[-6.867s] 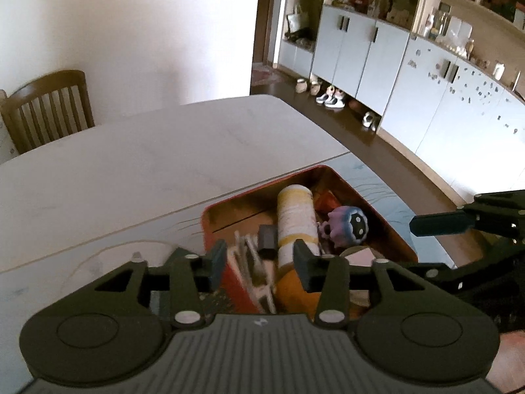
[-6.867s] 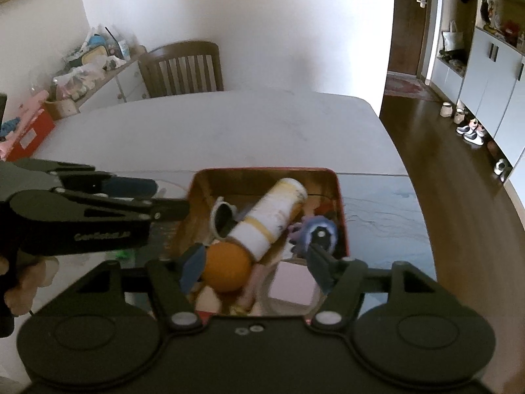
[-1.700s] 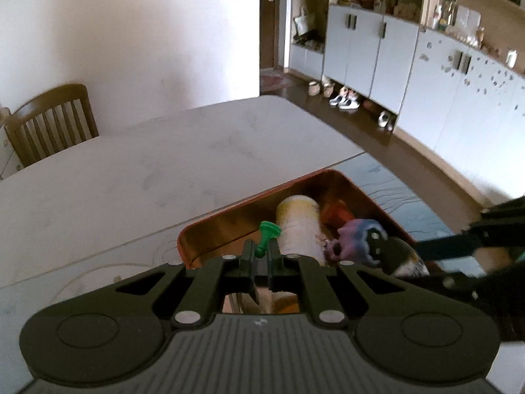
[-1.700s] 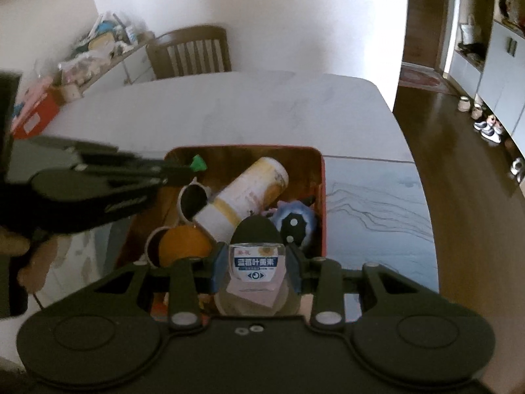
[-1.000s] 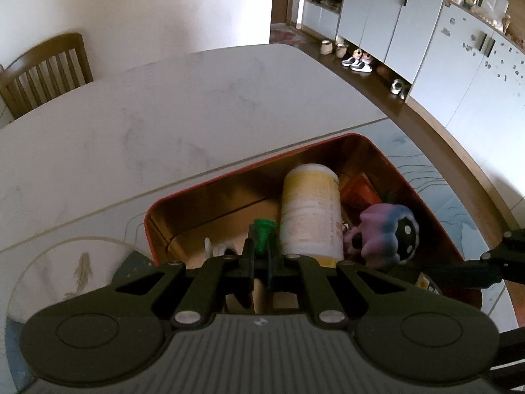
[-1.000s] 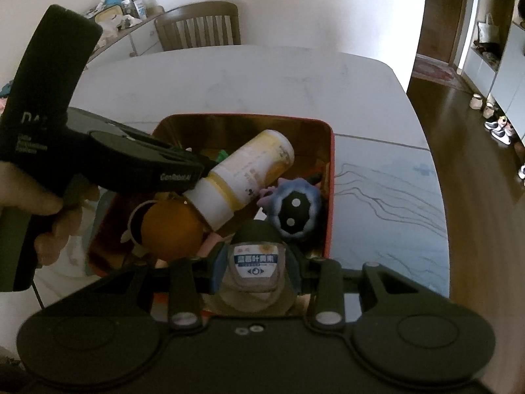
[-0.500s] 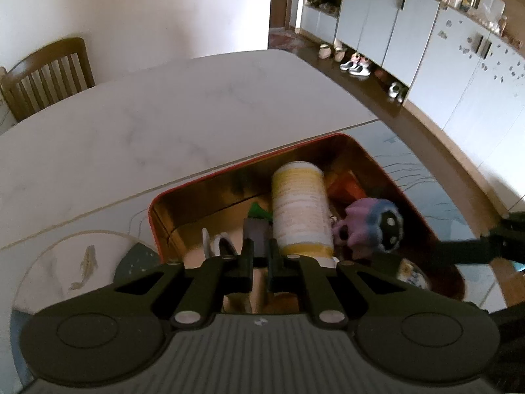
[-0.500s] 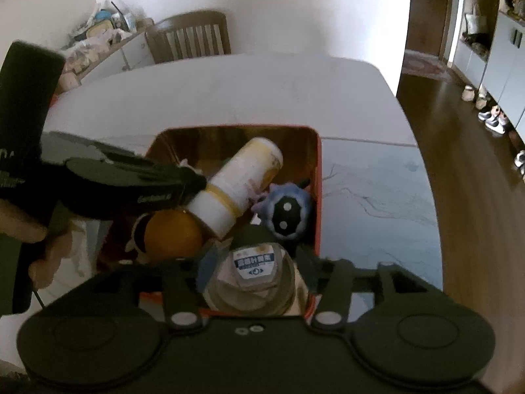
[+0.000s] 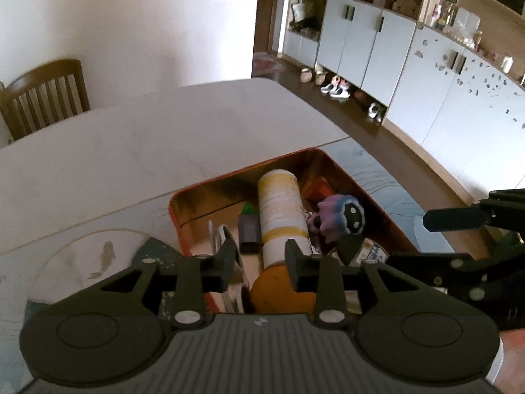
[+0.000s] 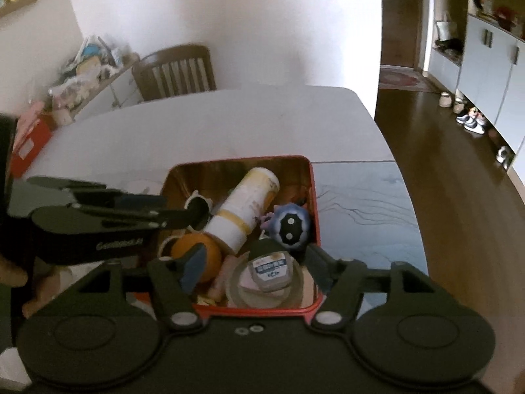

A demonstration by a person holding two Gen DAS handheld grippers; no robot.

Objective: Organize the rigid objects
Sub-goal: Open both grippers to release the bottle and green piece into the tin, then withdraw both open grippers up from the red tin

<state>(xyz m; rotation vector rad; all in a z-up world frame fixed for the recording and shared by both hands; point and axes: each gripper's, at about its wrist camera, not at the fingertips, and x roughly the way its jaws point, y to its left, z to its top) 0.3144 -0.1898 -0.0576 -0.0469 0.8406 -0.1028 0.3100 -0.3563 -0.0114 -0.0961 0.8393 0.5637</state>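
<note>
Inside the red tin [image 10: 313,197] on the table [image 10: 229,121], a pile of rigid things. Longest among them a cream-and-yellow cylindrical bottle [image 10: 244,208], lying on its side, long axis running on a slant from the tin's near left toward its far right, flat yellow end pointing to the far wall of the tin, white band at the near end. Just beside that near end, an orange ball [image 10: 197,256]; to the right of the bottle, touching or nearly so, a blue-and-purple round toy [image 10: 290,226] with two white dots facing up. At the tin's near wall, a small dark-capped jar [image 10: 270,271] with a blue-and-white label on top, lying over a pinkish flat thing. Left of the bottle in the left wrist view, a small dark block [image 9: 248,233] and a bit of green [image 9: 249,209] beyond it. Right tongs [image 10: 252,271] poised above the tin's near edge, pointing steeply down, jaws opening and standing clear on either side of the jar, pads off it. Left tongs [image 9: 261,259] over the tin's left near corner, likewise pointing steeply down, jaws opening with nothing gripped; bottle's near end and the orange ball seen below through the gap. From the right wrist view, left tongs reaching in level from the tin's left side, a hand [image 10: 13,275] partly visible behind the handle.
</note>
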